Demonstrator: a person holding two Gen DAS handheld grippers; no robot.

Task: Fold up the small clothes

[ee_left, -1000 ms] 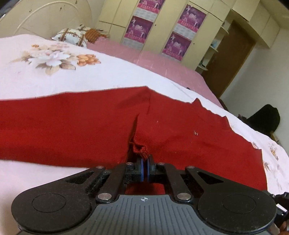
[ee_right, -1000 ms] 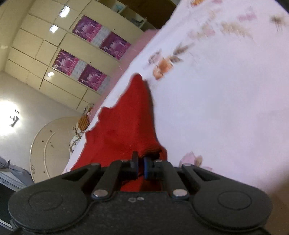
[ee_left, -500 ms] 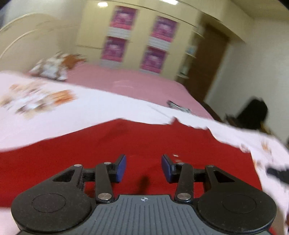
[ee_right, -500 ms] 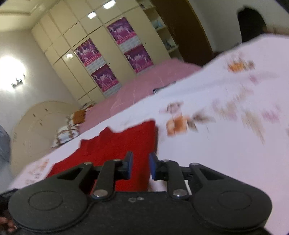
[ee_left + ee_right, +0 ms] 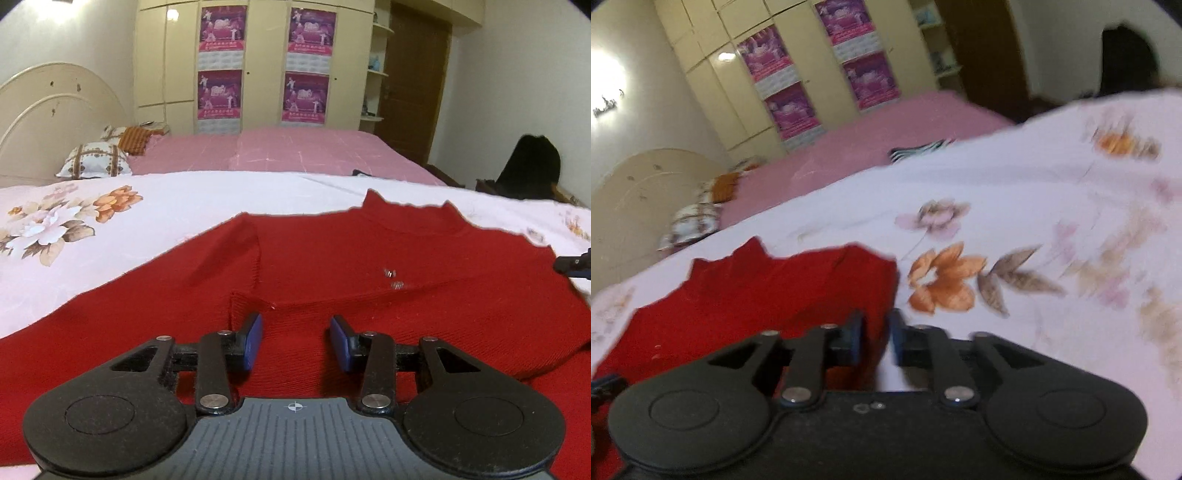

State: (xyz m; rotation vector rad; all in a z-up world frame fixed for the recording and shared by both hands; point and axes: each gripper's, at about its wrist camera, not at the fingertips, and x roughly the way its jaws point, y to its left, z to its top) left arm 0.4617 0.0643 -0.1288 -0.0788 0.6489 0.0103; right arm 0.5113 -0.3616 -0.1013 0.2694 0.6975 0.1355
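Observation:
A red knit sweater point(image 5: 369, 266) lies flat on a white floral bedsheet point(image 5: 147, 206), collar at the far side and one sleeve stretched out to the left. My left gripper point(image 5: 295, 341) is open and empty, just above the sweater's near part. In the right wrist view the sweater point(image 5: 768, 295) lies at left, its right edge folded. My right gripper point(image 5: 875, 339) is open and empty over that right edge. Its tip shows at the right rim of the left wrist view point(image 5: 572, 263).
A pink bedspread point(image 5: 295, 151) and pillows point(image 5: 94, 160) lie beyond. A cream headboard point(image 5: 48, 110) is at left, a wardrobe with posters point(image 5: 258, 66) behind, a dark bag point(image 5: 528, 170) at right. A striped item point(image 5: 919, 149) lies on the bed's far side.
Both grippers were shut on the sweater a second ago and have let go and opened. Both have lifted and pulled back; the sweater now lies flat.

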